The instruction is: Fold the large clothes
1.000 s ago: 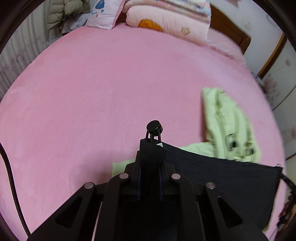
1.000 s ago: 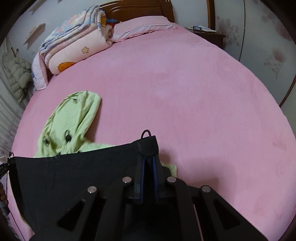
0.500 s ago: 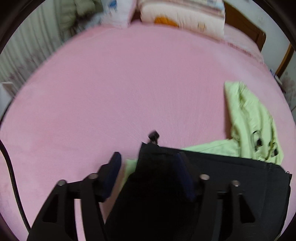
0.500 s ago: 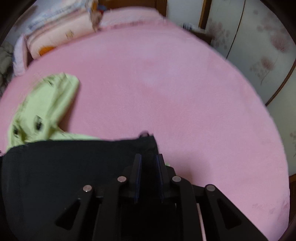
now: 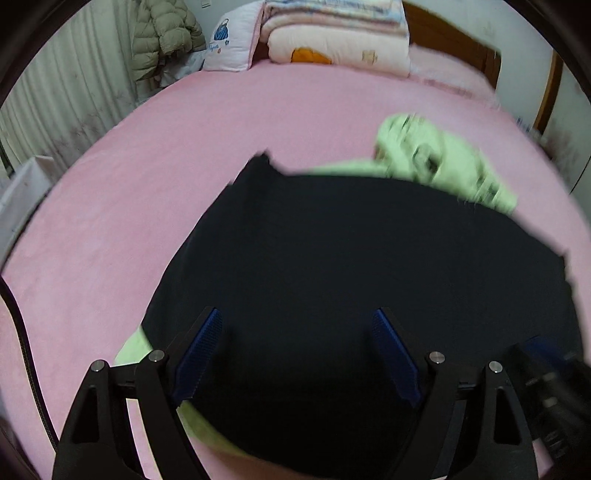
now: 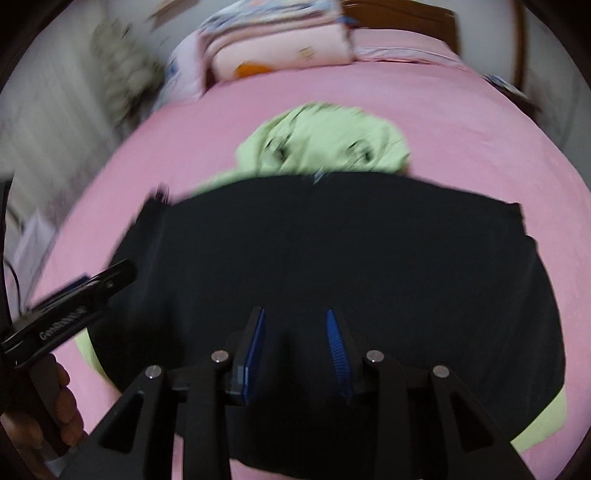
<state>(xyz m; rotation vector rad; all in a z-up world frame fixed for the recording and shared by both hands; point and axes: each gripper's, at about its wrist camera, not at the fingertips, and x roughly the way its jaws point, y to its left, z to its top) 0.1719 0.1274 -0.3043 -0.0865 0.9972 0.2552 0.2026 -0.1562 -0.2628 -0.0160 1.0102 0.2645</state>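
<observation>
A black garment point(image 5: 369, 251) lies spread flat on the pink bed point(image 5: 147, 184), over a light green hooded garment point(image 5: 443, 158) whose hood sticks out beyond it. My left gripper point(image 5: 297, 314) hovers over the black cloth's near part. Its jaws are wide and still opening, with nothing pinched. In the right wrist view the black garment point(image 6: 332, 251) covers most of the green garment point(image 6: 325, 144). My right gripper point(image 6: 294, 314) is above it, jaws partly apart and opening, pads free of the cloth. The left gripper point(image 6: 74, 299) shows at the left, held by a hand point(image 6: 59, 402).
Folded quilts point(image 5: 332, 37), a white pillow point(image 5: 232, 44) and a wooden headboard point(image 5: 450, 51) are at the bed's far end. A padded jacket point(image 5: 162, 33) hangs by the curtain. A white box point(image 5: 22, 192) stands at the left. A cable point(image 5: 26, 350) trails by my left gripper.
Both grippers let go of the black garment's far corners, opened, and drew back toward its near edge. The black cloth now lies flat over the green one.
</observation>
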